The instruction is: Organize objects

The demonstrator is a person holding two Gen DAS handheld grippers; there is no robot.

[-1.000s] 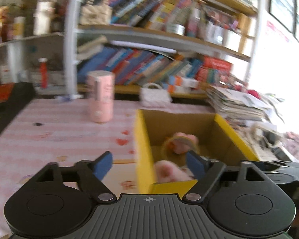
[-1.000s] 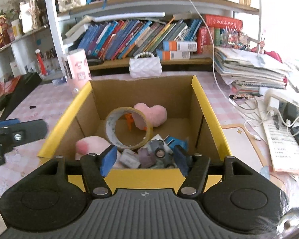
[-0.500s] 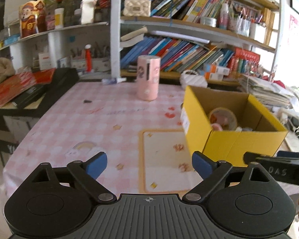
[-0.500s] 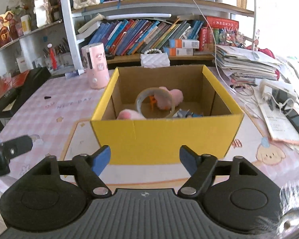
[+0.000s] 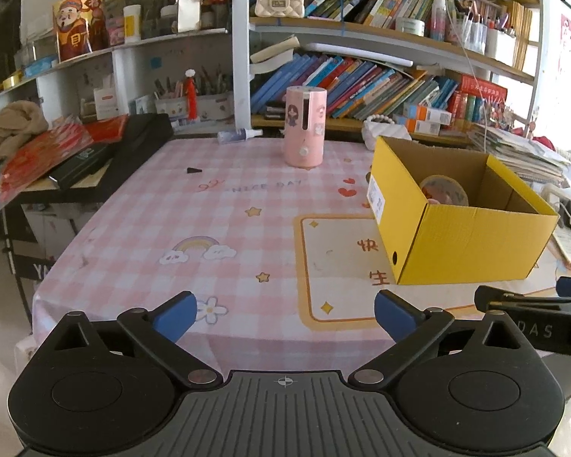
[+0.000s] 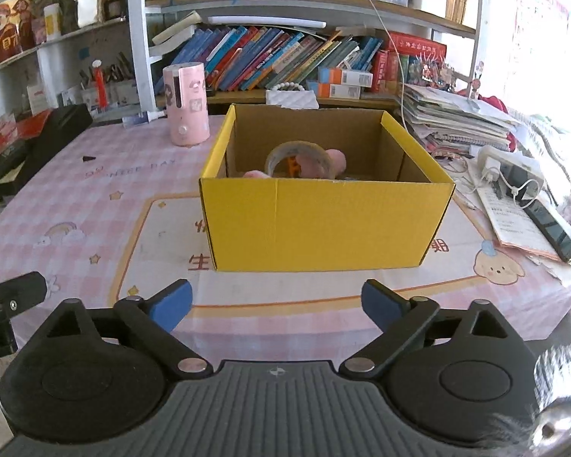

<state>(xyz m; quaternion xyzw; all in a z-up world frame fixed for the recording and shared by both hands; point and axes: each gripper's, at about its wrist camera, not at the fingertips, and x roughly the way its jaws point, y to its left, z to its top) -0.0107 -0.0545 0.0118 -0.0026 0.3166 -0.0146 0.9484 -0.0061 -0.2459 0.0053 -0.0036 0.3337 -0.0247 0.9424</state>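
A yellow cardboard box stands open on the pink checked tablecloth; it also shows in the left wrist view. Inside it a roll of tape leans upright with pink soft things behind and beside it. The tape roll also shows in the left wrist view. My left gripper is open and empty over the table's near edge, left of the box. My right gripper is open and empty, in front of the box.
A pink cylindrical container stands behind the box to the left. A white bag sits behind the box. Bookshelves line the back. Stacked papers, a power strip and a phone lie right. Black cases lie left.
Both grippers have pulled back from over the box to the table's near edge. Both stay open and empty. The box and its contents have not moved.
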